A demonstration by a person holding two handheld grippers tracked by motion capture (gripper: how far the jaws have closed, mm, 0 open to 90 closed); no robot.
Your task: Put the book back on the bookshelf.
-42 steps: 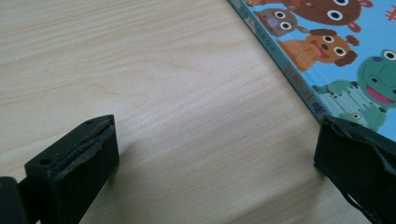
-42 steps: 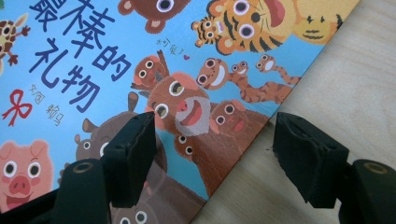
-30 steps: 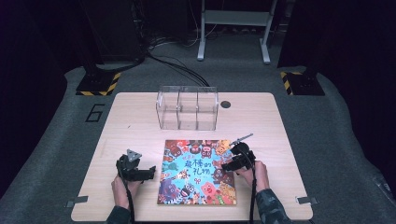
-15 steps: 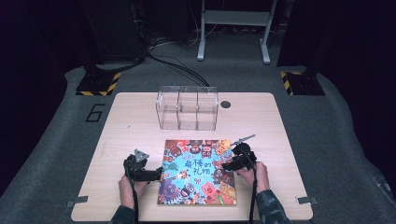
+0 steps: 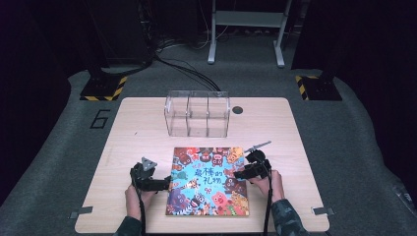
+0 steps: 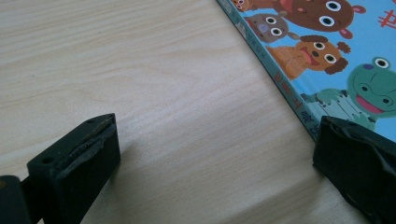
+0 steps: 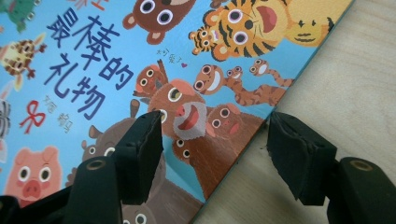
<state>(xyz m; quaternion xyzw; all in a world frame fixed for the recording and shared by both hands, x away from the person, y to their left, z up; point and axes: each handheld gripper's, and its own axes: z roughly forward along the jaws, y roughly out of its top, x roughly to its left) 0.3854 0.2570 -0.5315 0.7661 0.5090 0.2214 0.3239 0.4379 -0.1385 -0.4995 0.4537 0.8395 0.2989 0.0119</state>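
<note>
A colourful picture book [image 5: 209, 182] with cartoon animals lies flat on the wooden table [image 5: 137, 128], near its front edge. My left gripper [image 5: 164, 183] sits at the book's left edge. In the left gripper view it [image 6: 215, 154] stands wide open, one jaw over bare table and the other at the edge of the book [image 6: 336, 56]. My right gripper [image 5: 239, 173] is at the book's right edge. In the right gripper view it [image 7: 215, 140] is open and straddles that edge, one jaw above the cover [image 7: 93, 60], the other above the wood.
A clear plastic box [image 5: 197, 113] with three compartments stands behind the book at the table's middle back. A small dark round hole [image 5: 237, 109] sits to its right. Bare wood lies to the left and right of the book.
My left gripper has shifted a little to the right, up to the book's left edge. The right gripper and the book have stayed in place.
</note>
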